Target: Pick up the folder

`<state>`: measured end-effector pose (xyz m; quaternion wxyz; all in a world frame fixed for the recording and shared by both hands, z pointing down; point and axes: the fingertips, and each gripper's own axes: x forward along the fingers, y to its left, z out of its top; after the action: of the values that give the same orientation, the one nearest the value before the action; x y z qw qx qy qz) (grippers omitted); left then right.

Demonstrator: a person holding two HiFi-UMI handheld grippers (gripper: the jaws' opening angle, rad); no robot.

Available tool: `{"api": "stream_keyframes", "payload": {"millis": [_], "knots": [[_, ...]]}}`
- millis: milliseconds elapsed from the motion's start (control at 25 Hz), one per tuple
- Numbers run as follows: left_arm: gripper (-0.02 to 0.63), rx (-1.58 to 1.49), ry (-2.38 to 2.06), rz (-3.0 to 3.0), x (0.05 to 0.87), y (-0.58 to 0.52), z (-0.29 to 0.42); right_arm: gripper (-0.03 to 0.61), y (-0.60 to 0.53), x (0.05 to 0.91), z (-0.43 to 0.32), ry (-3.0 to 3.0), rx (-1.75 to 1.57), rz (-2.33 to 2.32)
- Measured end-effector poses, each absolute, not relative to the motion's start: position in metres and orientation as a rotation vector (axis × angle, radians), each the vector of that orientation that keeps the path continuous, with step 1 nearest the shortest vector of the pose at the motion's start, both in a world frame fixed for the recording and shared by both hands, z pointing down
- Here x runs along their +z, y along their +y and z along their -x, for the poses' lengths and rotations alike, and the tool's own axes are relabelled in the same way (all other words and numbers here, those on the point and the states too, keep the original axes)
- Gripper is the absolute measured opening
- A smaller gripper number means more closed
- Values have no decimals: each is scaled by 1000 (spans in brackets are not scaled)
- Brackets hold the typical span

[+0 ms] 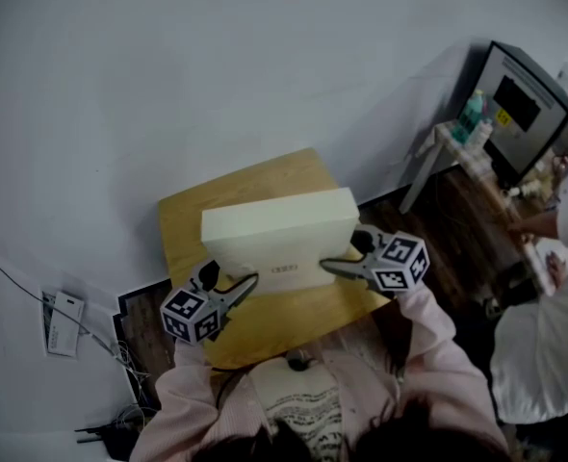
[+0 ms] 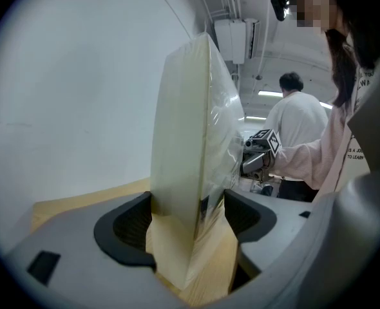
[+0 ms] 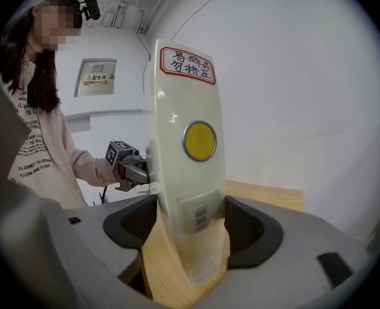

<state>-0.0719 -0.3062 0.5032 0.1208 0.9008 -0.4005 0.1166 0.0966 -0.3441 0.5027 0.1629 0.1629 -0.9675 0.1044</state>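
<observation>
Folder (image 1: 279, 243) ends are the grip points in the head view: the cream, boxy folder stands lengthwise over the wooden counter (image 1: 265, 186). The left hand-held gripper (image 1: 247, 284) comes in from 7 o'clock and the right hand-held gripper (image 1: 330, 268) from 4 o'clock. This view does not show whether the folder's lower edge touches the wood. White wall fills the view from 9 to 1 o'clock, and dark floor lies around the counter. Cables (image 1: 106, 349) trail at 8 o'clock. At 2 o'clock a dark cabinet (image 1: 520, 104) stands behind a small cluttered table, its items too small to name. A person in white (image 1: 544, 354) is cut off at the frame edge at 4 o'clock.

In the left gripper view, the left hand-held gripper (image 2: 190, 221) has both jaws pressed on the folder's (image 2: 190, 140) narrow end, which is wrapped in glossy film. The folder blocks much of the room. At 3 o'clock the right hand-held gripper (image 2: 256, 154) shows on a pink sleeve. The counter (image 2: 80, 201) runs off at 8 o'clock.

In the right gripper view, the right hand-held gripper (image 3: 190, 227) clamps the opposite end of the folder (image 3: 190, 172). That end carries a red-bordered label (image 3: 187, 65) at 12 o'clock, a yellow disc (image 3: 199, 140) and a barcode sticker (image 3: 201, 216). The left hand-held gripper (image 3: 131, 166) shows at 9 o'clock, partly hidden behind the folder. A wall sign (image 3: 96, 77), too small to read, hangs at 10 o'clock.
</observation>
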Motion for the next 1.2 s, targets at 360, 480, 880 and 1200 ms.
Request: {"api": "stream_keyframes", "payload": {"millis": [360, 480, 880, 1200], "knots": [[368, 314, -1178, -2658, 480, -299, 64, 333, -337, 481, -106, -2801, 276, -496], [367, 294, -1183, -2655, 472, -295, 64, 331, -333, 472, -107, -2818, 279, -499], [367, 237, -1245, -2685, 436, -284, 61, 331, -323, 441, -111, -2874, 290, -524], [367, 203, -1283, -2696, 422, -270, 54, 331, -310, 425, -117, -2893, 260, -525]]}}
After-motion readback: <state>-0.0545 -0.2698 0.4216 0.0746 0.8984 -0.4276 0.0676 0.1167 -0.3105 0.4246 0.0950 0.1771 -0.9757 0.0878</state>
